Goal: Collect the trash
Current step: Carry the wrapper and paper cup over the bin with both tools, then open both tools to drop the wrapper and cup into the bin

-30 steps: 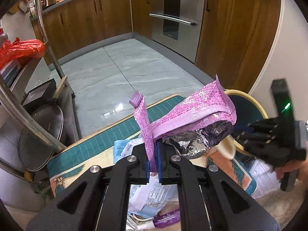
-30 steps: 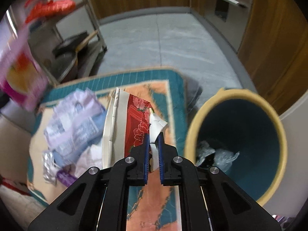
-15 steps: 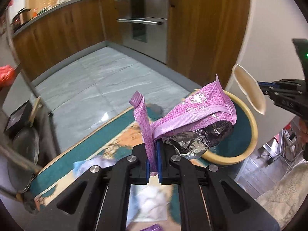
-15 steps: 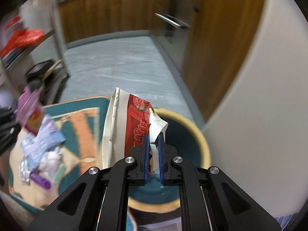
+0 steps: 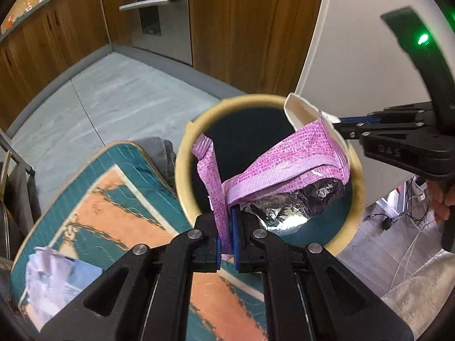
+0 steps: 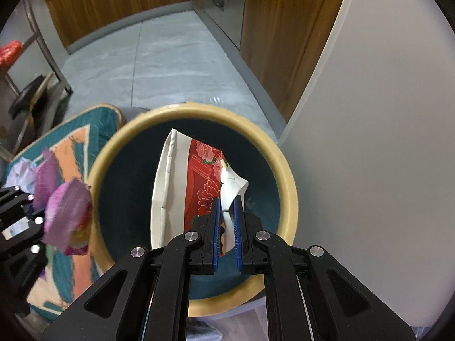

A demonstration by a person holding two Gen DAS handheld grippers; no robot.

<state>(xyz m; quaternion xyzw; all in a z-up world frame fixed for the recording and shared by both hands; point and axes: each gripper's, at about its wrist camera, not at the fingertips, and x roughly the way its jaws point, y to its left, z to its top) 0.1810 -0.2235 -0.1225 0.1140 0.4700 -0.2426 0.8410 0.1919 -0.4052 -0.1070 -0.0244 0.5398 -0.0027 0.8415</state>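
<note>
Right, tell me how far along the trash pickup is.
Done: nothing can be seen lying in the bin; its bottom is mostly hidden. In hand: the left gripper is shut on a purple foil wrapper and the right gripper on a red and white paper carton, both over the bin's mouth, not yet dropped. Left: crumpled paper lies on the mat.

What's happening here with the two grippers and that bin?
A person is collecting trash with a handheld gripper in each hand. The left gripper is shut on a pink foil-lined wrapper, and the right gripper is shut on a crushed red-and-white floral paper cup. Both pieces hang over the open mouth of the yellow-rimmed teal trash bin, not yet released. More crumpled paper lies on the teal and orange mat beside the bin.
</note>
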